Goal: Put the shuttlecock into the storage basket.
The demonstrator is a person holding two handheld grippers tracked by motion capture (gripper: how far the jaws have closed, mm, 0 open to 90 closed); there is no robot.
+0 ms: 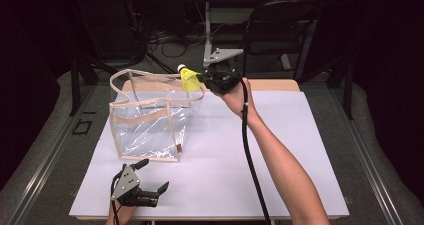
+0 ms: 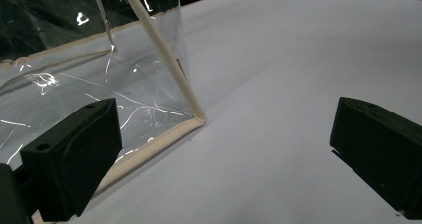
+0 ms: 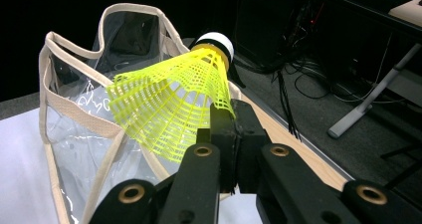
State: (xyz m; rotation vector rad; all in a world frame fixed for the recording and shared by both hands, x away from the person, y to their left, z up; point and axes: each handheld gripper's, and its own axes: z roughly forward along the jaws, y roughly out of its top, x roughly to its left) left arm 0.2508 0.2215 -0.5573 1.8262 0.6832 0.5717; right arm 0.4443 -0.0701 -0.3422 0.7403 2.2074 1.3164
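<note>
Yellow plastic mesh of the shuttlecock (image 3: 171, 109) is being pinched at its skirt by the right gripper (image 3: 226, 129), which is holding it over the open rim of the clear bag (image 1: 150, 127), probably for dropping it inside. The left gripper (image 1: 150, 177) is resting with jaws apart and empty on the white table (image 1: 280, 150) just beside the bag's near corner, likely ready for steadying it.

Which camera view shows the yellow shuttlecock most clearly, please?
The right gripper view shows it best: the yellow shuttlecock is close, with its mesh skirt and white cork tip clear, pinched at the skirt's edge by the right tool. The high view shows it small, above the clear bag's rim.
</note>
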